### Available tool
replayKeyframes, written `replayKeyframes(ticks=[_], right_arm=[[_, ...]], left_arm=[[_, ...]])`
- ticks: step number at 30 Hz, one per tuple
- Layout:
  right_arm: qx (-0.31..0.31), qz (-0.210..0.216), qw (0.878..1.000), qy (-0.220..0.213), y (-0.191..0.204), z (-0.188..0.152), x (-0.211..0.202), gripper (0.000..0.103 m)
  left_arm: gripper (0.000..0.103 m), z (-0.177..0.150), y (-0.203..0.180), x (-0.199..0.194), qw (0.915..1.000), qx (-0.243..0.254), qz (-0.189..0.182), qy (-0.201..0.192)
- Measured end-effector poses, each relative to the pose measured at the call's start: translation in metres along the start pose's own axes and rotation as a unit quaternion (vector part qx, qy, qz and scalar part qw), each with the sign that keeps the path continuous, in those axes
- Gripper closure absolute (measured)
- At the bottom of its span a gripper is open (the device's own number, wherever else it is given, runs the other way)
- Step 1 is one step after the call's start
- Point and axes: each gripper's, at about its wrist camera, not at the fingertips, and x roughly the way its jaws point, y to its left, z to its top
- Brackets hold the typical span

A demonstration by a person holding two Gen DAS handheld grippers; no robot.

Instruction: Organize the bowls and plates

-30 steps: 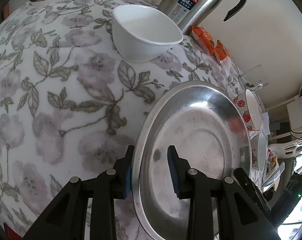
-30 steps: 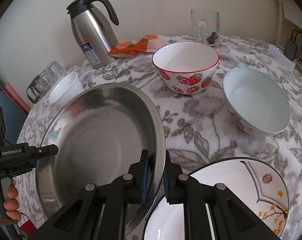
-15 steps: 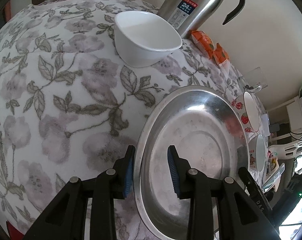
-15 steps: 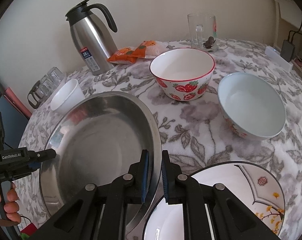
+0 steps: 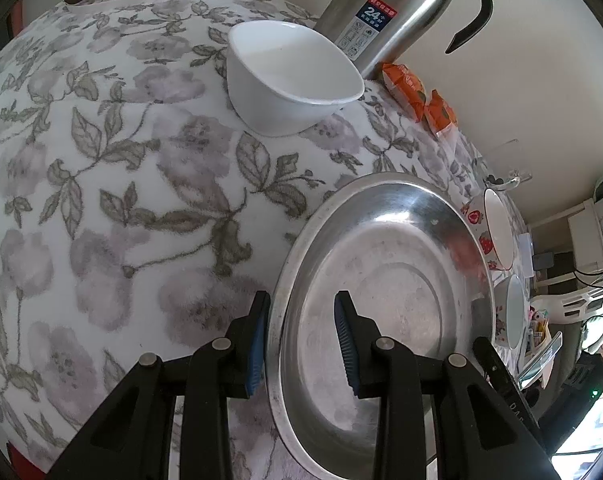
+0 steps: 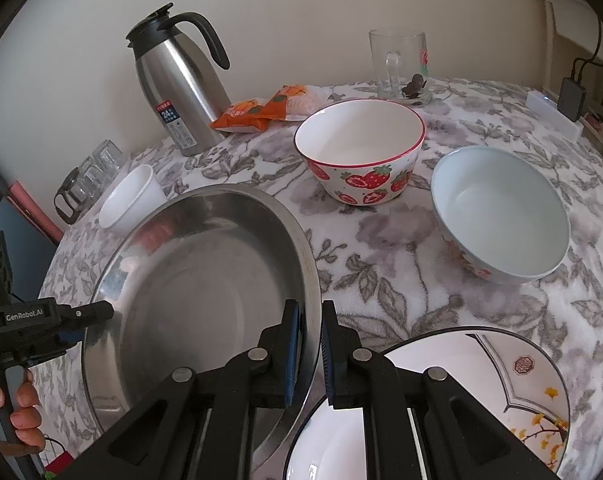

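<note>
Right tongs [image 6: 310,354] have nipped shut on steel plate [image 6: 205,280] rim; left tongs [image 5: 301,344] straddle opposite rim, prob. not gripping yet. Two-handed lift next.

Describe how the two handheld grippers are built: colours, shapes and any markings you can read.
Both the left gripper and the right gripper are matte black plastic, with angular linkage arms joined by round silver pins. Each finger carries a ribbed blue pad. Seen from the right camera, the left unit's body bears white "GenRobot.AI" lettering above a dark handle.
</note>
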Motion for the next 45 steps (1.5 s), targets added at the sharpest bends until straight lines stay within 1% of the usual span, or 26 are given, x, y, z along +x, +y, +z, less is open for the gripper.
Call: replayKeyframes(ticks=[6, 12, 17, 21, 26, 27, 28, 30, 32, 33, 34, 35, 36, 38, 39, 40, 42, 43, 45], right_arm=[[0.002, 0.001, 1.000, 0.001, 0.000, -0.001, 0.001, 0.091], [0.004, -0.002, 1.000, 0.006, -0.001, 0.001, 0.001, 0.091], [0.004, -0.004, 1.000, 0.006, -0.001, 0.003, -0.002, 0.091], [0.010, -0.007, 1.000, 0.001, -0.004, 0.006, -0.008, 0.085], [0.014, -0.001, 1.000, -0.023, -0.004, 0.015, -0.028, 0.084], [0.013, 0.000, 1.000, -0.028, -0.002, 0.017, -0.033, 0.081], [0.012, 0.000, 0.999, -0.030, -0.001, 0.018, -0.035, 0.078], [0.006, 0.003, 0.999, -0.038, 0.005, 0.020, -0.043, 0.063], [-0.003, 0.004, 0.999, -0.042, 0.012, 0.020, -0.046, 0.061], [-0.006, 0.004, 0.999, -0.042, 0.015, 0.020, -0.047, 0.060], [-0.011, 0.004, 0.999, -0.040, 0.019, 0.020, -0.048, 0.054], [-0.014, 0.002, 0.999, -0.039, 0.021, 0.019, -0.048, 0.045], [-0.017, 0.000, 0.999, -0.039, 0.024, 0.018, -0.048, 0.039], [-0.024, -0.001, 0.999, -0.035, 0.028, 0.017, -0.046, 0.038], [-0.027, -0.002, 0.999, -0.032, 0.029, 0.016, -0.045, 0.033], [-0.029, -0.004, 0.999, -0.030, 0.030, 0.015, -0.044, 0.031], [-0.035, -0.009, 0.999, -0.028, 0.033, 0.013, -0.041, 0.025], [-0.037, -0.009, 0.999, -0.027, 0.034, 0.013, -0.040, 0.024], [-0.039, -0.011, 0.999, -0.024, 0.036, 0.012, -0.039, 0.018]], left_arm=[[0.069, 0.000, 0.000, -0.001, 1.0000, -0.001, -0.001, 0.001], [0.070, 0.000, 0.006, 0.000, 0.9996, -0.020, -0.017, 0.013], [0.069, 0.000, 0.005, -0.005, 0.9996, -0.021, -0.016, 0.010], [0.069, 0.002, 0.004, -0.011, 0.9997, -0.019, -0.014, 0.000], [0.069, 0.006, 0.001, -0.025, 0.9996, -0.009, -0.009, -0.025], [0.065, 0.006, 0.000, -0.028, 0.9995, -0.006, -0.008, -0.030], [0.059, 0.006, -0.001, -0.031, 0.9994, -0.002, -0.005, -0.034], [0.052, 0.007, -0.004, -0.035, 0.9990, 0.005, 0.008, -0.044], [0.047, 0.006, -0.007, -0.038, 0.9983, 0.015, 0.023, -0.052], [0.042, 0.006, -0.009, -0.039, 0.9977, 0.020, 0.030, -0.057], [0.036, 0.005, -0.010, -0.039, 0.9974, 0.022, 0.035, -0.059], [0.033, 0.005, -0.010, -0.039, 0.9970, 0.024, 0.042, -0.061], [0.031, 0.004, -0.009, -0.039, 0.9961, 0.027, 0.054, -0.064], [0.030, 0.005, -0.008, -0.038, 0.9949, 0.028, 0.068, -0.070], [0.028, 0.005, -0.007, -0.038, 0.9942, 0.028, 0.075, -0.072], [0.022, 0.005, -0.005, -0.038, 0.9931, 0.029, 0.084, -0.076], [0.016, 0.005, -0.005, -0.038, 0.9913, 0.031, 0.097, -0.084], [0.016, 0.005, -0.005, -0.038, 0.9901, 0.033, 0.103, -0.089], [0.015, 0.005, -0.007, -0.040, 0.9883, 0.039, 0.110, -0.099]])
